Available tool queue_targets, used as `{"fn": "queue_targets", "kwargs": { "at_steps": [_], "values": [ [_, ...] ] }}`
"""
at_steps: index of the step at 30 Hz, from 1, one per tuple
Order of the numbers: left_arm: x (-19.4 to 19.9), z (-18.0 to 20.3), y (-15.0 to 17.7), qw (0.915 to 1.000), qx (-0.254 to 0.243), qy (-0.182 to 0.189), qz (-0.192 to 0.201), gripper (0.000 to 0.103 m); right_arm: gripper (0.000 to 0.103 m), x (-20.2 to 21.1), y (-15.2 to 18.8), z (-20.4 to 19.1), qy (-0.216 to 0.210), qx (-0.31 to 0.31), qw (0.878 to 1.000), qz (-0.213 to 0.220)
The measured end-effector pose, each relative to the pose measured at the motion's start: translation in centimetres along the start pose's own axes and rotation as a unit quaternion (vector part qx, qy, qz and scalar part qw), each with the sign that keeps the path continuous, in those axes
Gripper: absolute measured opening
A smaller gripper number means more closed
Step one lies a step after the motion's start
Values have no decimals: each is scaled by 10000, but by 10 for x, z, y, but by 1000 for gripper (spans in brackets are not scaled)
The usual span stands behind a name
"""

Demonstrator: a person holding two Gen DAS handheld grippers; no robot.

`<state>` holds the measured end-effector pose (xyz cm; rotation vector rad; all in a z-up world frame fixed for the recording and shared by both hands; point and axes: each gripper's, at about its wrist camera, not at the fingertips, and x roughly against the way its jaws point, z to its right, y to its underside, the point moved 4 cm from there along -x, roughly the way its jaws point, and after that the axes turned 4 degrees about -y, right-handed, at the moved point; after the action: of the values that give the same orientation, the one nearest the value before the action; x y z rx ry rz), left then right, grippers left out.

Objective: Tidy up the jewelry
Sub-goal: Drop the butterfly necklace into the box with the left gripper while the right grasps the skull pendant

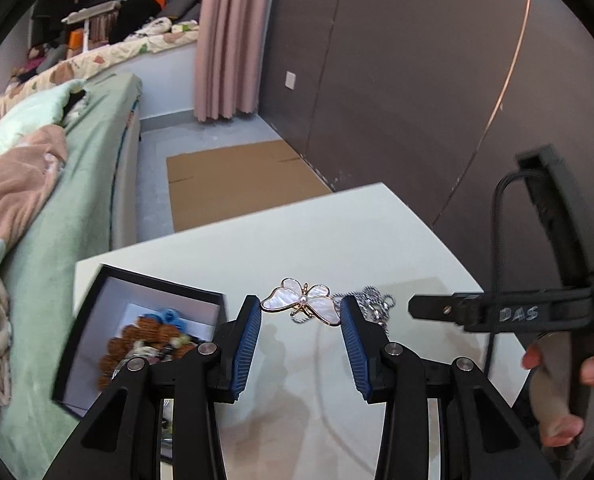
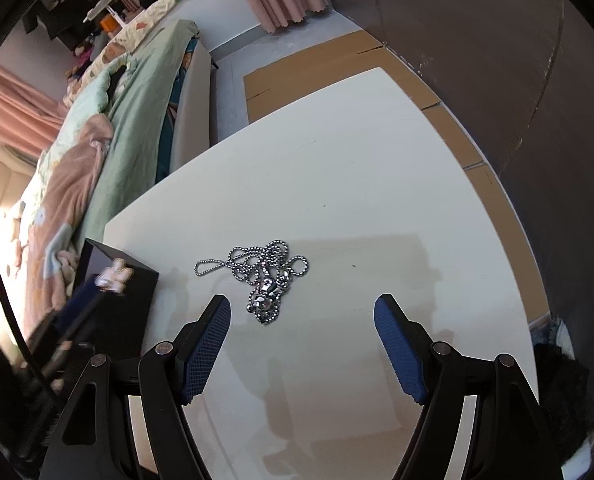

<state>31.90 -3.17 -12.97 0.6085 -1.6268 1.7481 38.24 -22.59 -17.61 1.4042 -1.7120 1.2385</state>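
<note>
A: Our left gripper (image 1: 301,310) pinches the butterfly pendant (image 1: 301,301) between its blue pads, lifted over the white table (image 1: 337,232).

B: Our right gripper (image 2: 301,322) hangs released; the silver ball chain (image 2: 263,274) lies heaped just beyond it. We see the black box (image 1: 97,320) of beads at the near left.

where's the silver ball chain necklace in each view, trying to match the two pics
Left wrist view: the silver chain necklace lies right of centre on the white table, partly hidden behind the butterfly pendant and the left gripper's right finger.
Right wrist view: the necklace lies in a loose heap at centre, just beyond the open right gripper.
Shared landmark: the black box, left of the necklace in both.
</note>
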Motion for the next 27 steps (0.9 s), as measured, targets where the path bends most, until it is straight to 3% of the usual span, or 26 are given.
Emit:
{"fn": "queue_targets", "kwargs": {
  "at_steps": [9,15,21,23,25,27],
  "values": [
    [16,-26,-1,9996,222,-33,156,42,68,-23,3,-27,184,327,9992,-158],
    [28,-41,-1,9991,332,-60,237,42,66,-40,7,-39,821,696,9940,-199],
    [38,-57,-1,9984,474,-91,309,42,53,-48,10,-50,1445,1034,9840,-144],
    [42,-63,-1,9980,523,-103,337,42,48,-46,12,-53,1473,1052,9835,-71],
    [45,-68,-1,9977,571,-126,357,42,24,-43,11,-55,1479,1052,9834,-23],
    [48,-74,-1,9972,640,-145,366,42,17,-40,12,-53,1375,954,9859,-32]
  ]
}}
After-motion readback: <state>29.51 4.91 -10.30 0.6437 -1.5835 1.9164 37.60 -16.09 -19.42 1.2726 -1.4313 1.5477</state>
